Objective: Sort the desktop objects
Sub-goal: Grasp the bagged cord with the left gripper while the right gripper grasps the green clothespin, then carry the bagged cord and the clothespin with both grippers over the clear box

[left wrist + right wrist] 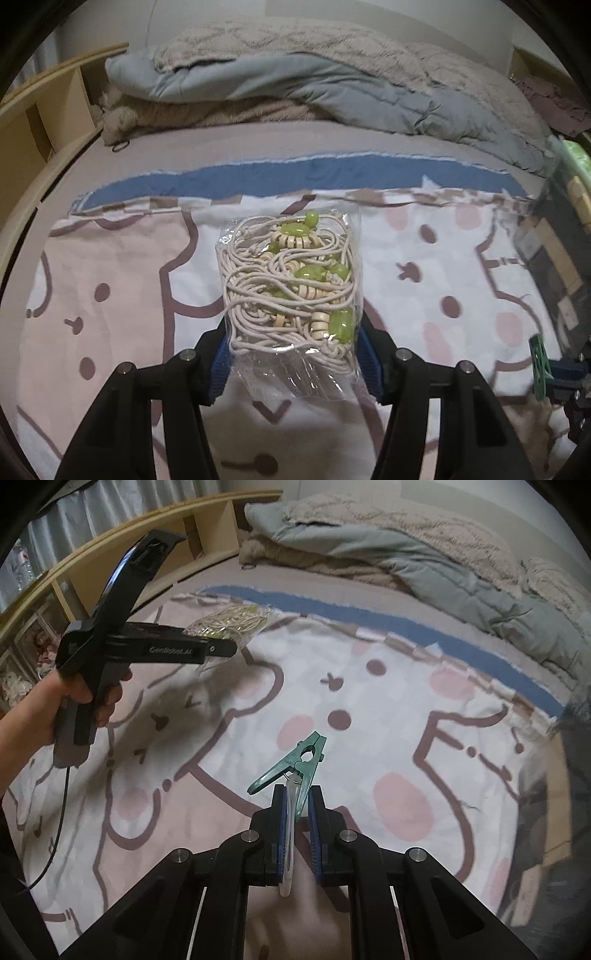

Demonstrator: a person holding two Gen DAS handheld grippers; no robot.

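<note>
My left gripper (293, 347) is shut on a clear plastic bag of cream cord and green beads (291, 284), holding it above the cartoon-print sheet (110, 280). The bag also shows in the right wrist view (232, 622), at the tip of the left gripper (221, 646). My right gripper (297, 801) is shut on a green clothespin (295, 766) with a clear hook; the pin points forward and up above the sheet (388, 709). The clothespin shows at the far right edge of the left wrist view (540, 365).
A heap of grey and beige blankets (295, 81) lies at the back of the bed. A wooden shelf headboard (122, 554) runs along the left. A dark cluttered area (554, 258) lies past the bed's right edge. A hand and cable (62, 709) are at left.
</note>
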